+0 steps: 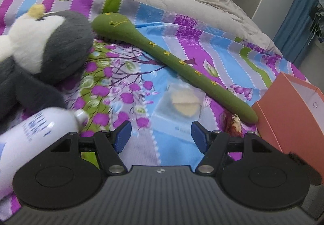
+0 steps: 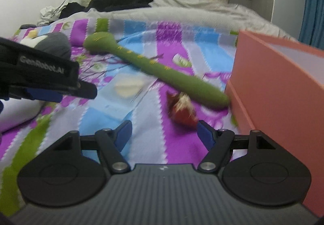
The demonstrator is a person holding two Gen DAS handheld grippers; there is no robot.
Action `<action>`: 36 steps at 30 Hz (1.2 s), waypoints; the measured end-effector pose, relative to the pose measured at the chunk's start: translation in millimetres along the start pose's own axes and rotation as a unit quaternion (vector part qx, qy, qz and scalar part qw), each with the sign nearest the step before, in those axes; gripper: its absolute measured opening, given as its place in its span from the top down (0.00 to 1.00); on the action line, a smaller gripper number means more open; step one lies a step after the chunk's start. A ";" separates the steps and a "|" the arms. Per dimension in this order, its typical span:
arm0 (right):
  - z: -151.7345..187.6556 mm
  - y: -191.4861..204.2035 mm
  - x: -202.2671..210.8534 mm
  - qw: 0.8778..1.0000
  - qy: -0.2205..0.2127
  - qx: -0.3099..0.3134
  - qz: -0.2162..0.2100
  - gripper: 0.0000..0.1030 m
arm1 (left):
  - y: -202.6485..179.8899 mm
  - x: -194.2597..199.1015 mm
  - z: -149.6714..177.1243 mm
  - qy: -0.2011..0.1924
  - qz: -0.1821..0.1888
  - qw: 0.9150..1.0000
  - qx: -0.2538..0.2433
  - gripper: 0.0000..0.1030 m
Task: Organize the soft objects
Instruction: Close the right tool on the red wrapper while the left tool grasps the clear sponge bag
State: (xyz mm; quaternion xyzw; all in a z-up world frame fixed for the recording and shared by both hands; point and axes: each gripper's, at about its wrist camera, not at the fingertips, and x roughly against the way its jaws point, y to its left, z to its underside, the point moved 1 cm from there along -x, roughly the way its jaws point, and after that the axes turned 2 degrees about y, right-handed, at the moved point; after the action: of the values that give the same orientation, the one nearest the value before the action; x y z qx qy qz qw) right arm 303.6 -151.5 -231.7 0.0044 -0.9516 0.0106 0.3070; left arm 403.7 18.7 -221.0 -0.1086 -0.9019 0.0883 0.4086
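Bed, patterned cover: soft items laid out within reach for sorting.
Pink box, right side, open top; likely the destination.
Green padded massage stick, diagonal, handle tip touching the box.
Grey-white plush penguin, left.
White bottle, beside the penguin.
Red-white small toy, near the box.
Left claw: spread, empty, low over a clear packet.
Right claw: spread, empty, nearest the red-white toy.
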 end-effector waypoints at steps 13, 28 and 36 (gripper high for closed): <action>-12.6 -16.4 -34.3 1.000 -0.003 0.005 -0.015 0.45 | -23.9 -61.3 -38.6 0.022 0.018 0.997 -0.066 0.27; -11.3 -21.2 -35.8 1.000 0.011 -0.006 -0.019 0.66 | -37.7 -85.1 -28.3 0.039 0.006 0.993 -0.108 0.36; -12.6 -19.2 -32.6 1.000 0.015 -0.001 -0.015 0.67 | -38.9 -79.8 -25.4 0.028 -0.010 0.994 -0.106 0.56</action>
State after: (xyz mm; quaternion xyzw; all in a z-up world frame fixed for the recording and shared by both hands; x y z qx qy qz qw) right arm 337.7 -170.4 -240.1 0.0184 -0.9468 0.0050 0.3213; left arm 469.3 -38.3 -252.2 -0.1446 -0.8956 -0.0145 0.4204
